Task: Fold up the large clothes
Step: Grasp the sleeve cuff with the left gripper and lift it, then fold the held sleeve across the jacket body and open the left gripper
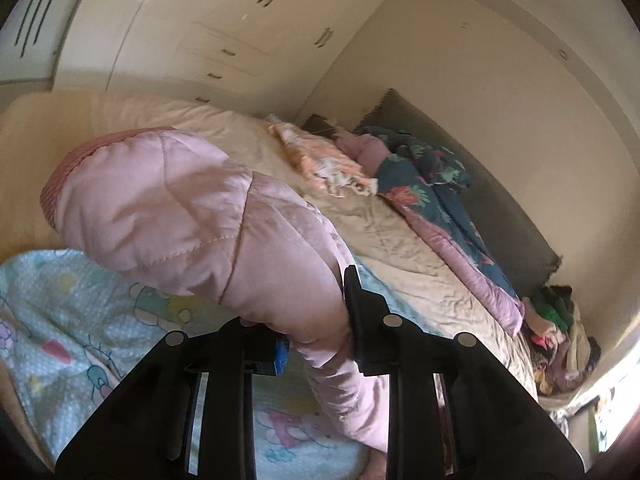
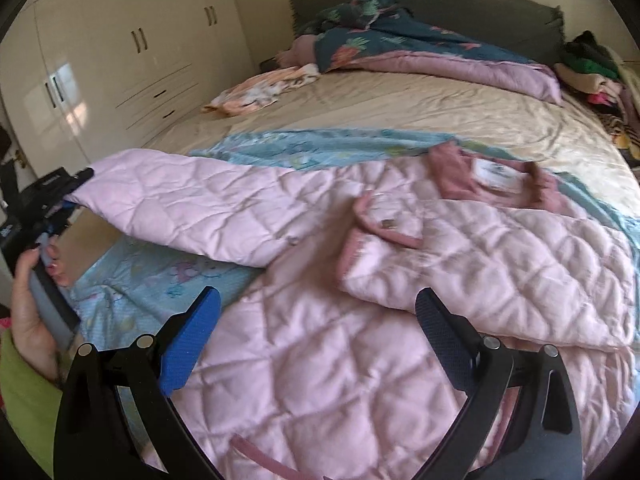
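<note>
The pink quilted jacket [image 2: 360, 280] lies spread on the bed [image 2: 400, 120], over a blue cartoon-print sheet [image 2: 160, 280]. The left gripper [image 1: 316, 320] pinches the jacket's sleeve [image 1: 180, 208], fingers pressed tight, holding it off the bed. The right gripper [image 2: 318, 320] hovers over the jacket, fingers [image 2: 192, 340] spread wide, gripping nothing.

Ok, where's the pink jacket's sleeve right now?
In the right wrist view the sleeve stretches left from the pink quilted jacket over the blue cartoon blanket, its cuff clamped in the left tongs.
</note>
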A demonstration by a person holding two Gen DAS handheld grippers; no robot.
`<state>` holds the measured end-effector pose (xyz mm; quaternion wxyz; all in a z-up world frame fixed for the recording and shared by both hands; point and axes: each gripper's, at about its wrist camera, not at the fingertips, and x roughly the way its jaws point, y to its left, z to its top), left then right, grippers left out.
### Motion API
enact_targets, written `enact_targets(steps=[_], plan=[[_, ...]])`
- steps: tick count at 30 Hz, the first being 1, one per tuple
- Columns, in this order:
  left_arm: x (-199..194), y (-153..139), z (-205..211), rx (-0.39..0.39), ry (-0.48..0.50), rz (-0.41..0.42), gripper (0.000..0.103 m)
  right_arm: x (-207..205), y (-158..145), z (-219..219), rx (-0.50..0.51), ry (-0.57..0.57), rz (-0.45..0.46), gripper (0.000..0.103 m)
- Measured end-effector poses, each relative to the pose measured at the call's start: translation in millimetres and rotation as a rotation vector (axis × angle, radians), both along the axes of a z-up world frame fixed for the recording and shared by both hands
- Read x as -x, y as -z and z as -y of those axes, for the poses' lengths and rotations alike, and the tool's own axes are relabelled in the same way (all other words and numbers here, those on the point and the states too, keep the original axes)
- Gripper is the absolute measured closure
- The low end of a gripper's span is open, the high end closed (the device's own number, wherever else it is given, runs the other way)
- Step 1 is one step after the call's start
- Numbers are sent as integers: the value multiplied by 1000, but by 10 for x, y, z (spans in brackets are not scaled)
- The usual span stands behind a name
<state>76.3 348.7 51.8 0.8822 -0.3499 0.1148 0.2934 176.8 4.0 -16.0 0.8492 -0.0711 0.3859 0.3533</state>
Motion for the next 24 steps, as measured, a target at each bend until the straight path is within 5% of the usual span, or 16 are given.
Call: enact_targets(steps=[12,24], plan=[[-242,-591,677,-128,111,6,87,105,-170,760,-58,98,14,6],[-496,-846,1313,-214,220,0,87,133,-328,1265,-102,146,48,6]])
